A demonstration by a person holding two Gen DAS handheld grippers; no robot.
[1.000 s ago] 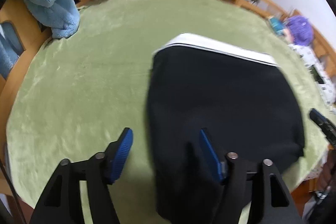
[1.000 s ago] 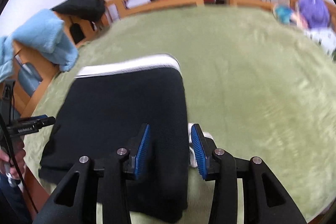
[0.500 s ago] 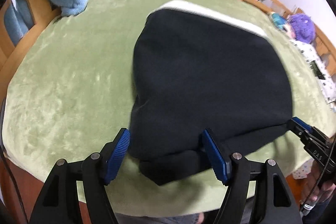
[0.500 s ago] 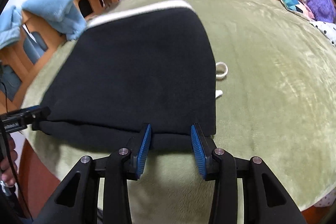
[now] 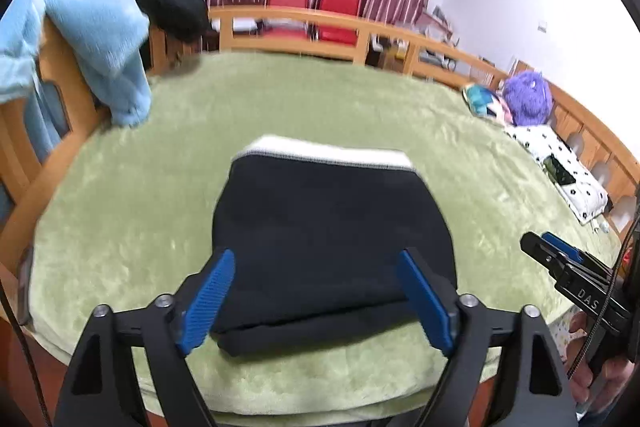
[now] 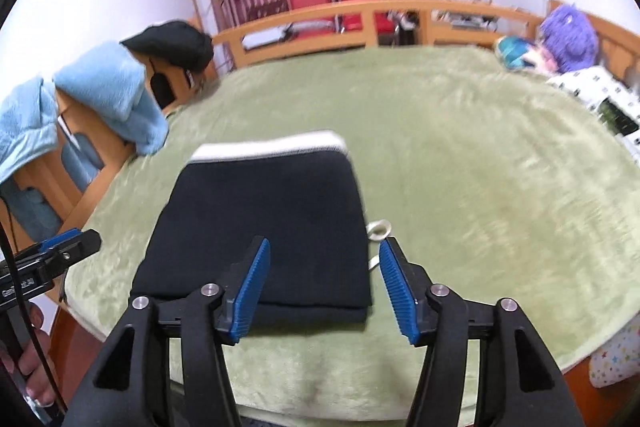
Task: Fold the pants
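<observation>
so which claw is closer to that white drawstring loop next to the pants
Right. The right claw hangs open just short of the drawstring loop at the pants' right edge; the left claw sits open across the pants from it.

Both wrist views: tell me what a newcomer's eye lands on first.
First the black pants, folded into a compact stack with a white band at the far edge, lying near the front of the green blanket. Next, the open left gripper and open right gripper, blue pads framing the stack. Then the light-blue towel on the wooden rail.
</observation>
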